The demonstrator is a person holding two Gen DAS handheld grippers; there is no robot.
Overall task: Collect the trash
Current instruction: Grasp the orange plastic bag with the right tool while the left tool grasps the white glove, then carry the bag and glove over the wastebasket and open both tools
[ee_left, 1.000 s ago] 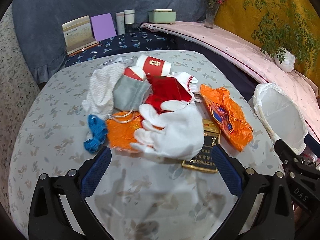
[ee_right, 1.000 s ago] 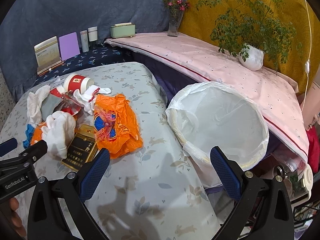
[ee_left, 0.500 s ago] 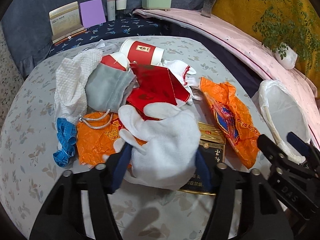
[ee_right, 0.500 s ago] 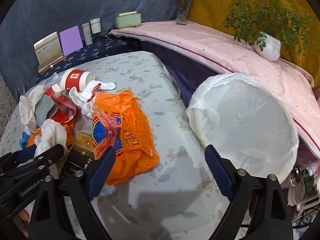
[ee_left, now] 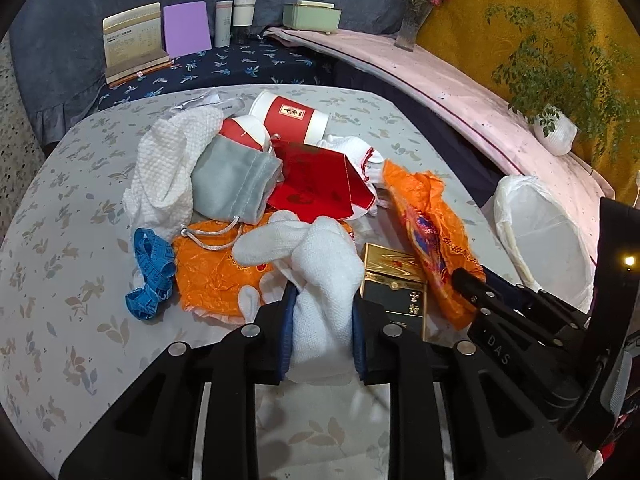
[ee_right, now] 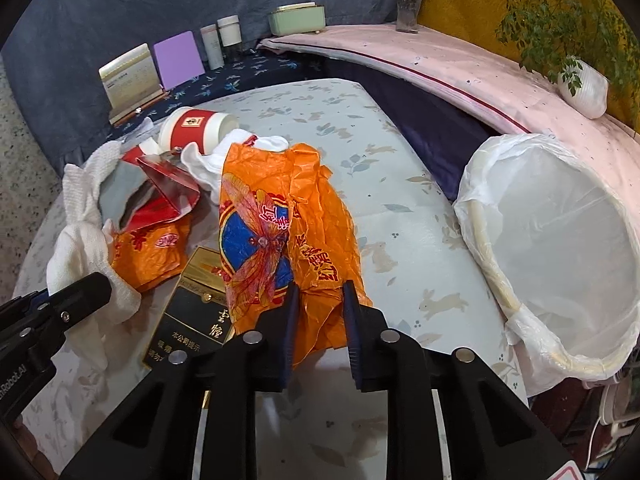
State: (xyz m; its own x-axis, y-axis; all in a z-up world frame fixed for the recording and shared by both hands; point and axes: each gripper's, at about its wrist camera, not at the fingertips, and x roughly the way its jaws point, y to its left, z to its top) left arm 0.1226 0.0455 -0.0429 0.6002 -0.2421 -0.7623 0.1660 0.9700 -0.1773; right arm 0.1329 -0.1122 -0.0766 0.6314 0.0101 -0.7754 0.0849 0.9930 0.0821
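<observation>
My left gripper (ee_left: 322, 312) is shut on a white cloth glove (ee_left: 320, 276) at the near side of the trash pile on the table. My right gripper (ee_right: 318, 304) is shut on the near end of an orange plastic bag (ee_right: 276, 232), which also shows in the left wrist view (ee_left: 432, 232). A white-lined bin (ee_right: 560, 240) stands off the table's right edge. The pile holds a black and gold box (ee_left: 394, 292), a red paper bag (ee_left: 316, 188), a red and white cup (ee_left: 292, 118), a grey pouch (ee_left: 232, 184), a white towel (ee_left: 168, 168), another orange wrapper (ee_left: 216, 268) and blue tape (ee_left: 150, 272).
The table (ee_left: 60, 240) has a pale floral cloth. Behind it a dark shelf holds a calendar (ee_left: 134, 42), a purple card (ee_left: 186, 28), two bottles and a green box (ee_left: 312, 18). A pink ledge (ee_right: 460, 68) at the right carries a vase and a potted plant (ee_left: 556, 132).
Both grippers moved forward and down and closed: the left onto the white glove, the right onto the orange bag. The glove is now bunched and lifted between the left fingers.
</observation>
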